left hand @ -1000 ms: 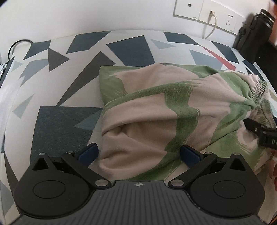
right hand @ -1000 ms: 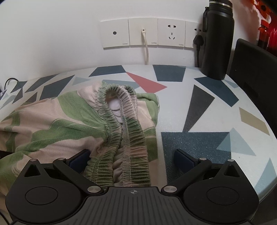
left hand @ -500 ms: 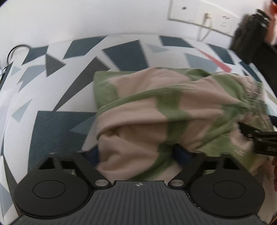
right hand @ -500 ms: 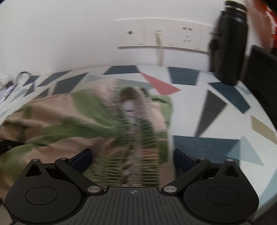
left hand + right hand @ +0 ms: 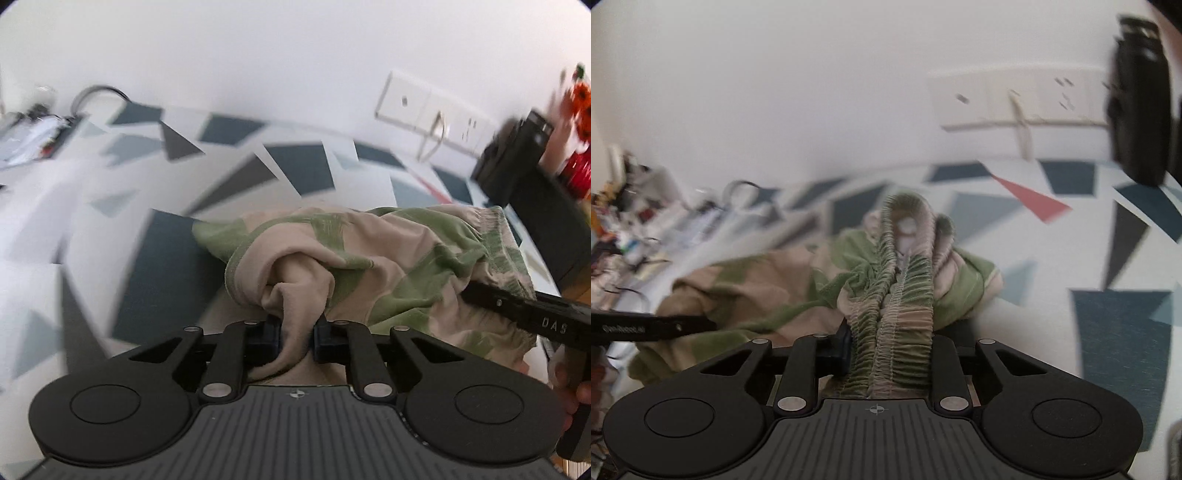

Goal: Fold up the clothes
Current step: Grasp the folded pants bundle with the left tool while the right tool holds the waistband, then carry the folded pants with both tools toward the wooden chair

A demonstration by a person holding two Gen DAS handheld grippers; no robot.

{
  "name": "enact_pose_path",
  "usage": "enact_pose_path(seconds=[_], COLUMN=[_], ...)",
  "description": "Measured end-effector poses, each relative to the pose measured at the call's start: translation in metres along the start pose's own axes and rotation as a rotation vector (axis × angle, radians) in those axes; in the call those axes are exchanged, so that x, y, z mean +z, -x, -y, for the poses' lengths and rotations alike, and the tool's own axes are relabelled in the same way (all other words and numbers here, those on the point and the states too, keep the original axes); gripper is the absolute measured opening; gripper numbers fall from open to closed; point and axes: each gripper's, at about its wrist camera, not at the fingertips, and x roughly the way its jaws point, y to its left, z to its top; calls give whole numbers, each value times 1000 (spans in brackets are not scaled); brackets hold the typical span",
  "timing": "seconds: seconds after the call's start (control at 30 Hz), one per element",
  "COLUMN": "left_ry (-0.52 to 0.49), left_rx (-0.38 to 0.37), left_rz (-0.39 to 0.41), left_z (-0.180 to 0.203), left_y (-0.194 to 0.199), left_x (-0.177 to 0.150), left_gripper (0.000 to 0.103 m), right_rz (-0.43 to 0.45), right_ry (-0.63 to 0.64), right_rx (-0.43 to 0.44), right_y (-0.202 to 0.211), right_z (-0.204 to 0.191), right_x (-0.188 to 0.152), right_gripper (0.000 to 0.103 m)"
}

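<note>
A green and beige garment [image 5: 369, 258] with an elastic waistband [image 5: 897, 295] lies bunched on a table [image 5: 155, 280] covered in a triangle-patterned cloth. My left gripper [image 5: 297, 332] is closing, its pads pinching a beige fold of the garment's hem end. My right gripper [image 5: 890, 347] is closing on the ruffled waistband, which fills the gap between its fingers. The right gripper's finger [image 5: 517, 306] shows at the right edge of the left wrist view, and the left one [image 5: 653, 326] shows at the left of the right wrist view. Both held ends are lifted off the table.
A black bottle [image 5: 1137, 110] stands at the back right by wall sockets [image 5: 1015, 99] with a plugged white cable. Clutter and cables [image 5: 635, 229] lie at the table's far left. A dark box [image 5: 554, 218] sits at the right edge.
Both grippers went from wide open around the garment to closed on it. Both have risen and pulled back, lifting and bunching the fabric; the views are motion-blurred.
</note>
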Motion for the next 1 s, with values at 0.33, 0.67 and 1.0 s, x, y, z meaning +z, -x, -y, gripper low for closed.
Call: enact_pose_path(seconds=[0.33,0.67,1.0], left_ry=[191,444,725], left_rx=[-6,198,542], left_rz=[233,340,450], left_z=[-148,-326,-418], left_y=[145,300,434], left_x=[-46,-150,-246], left_gripper=[15,15,15], right_rz=[97,-45,-201], right_ry=[166,354,542], right_rx=[184,366,698], right_y=[21,-11,-45], right_z=[-174,-424,-642], right_x=[29,-23,-85], right_gripper=[19,19,19])
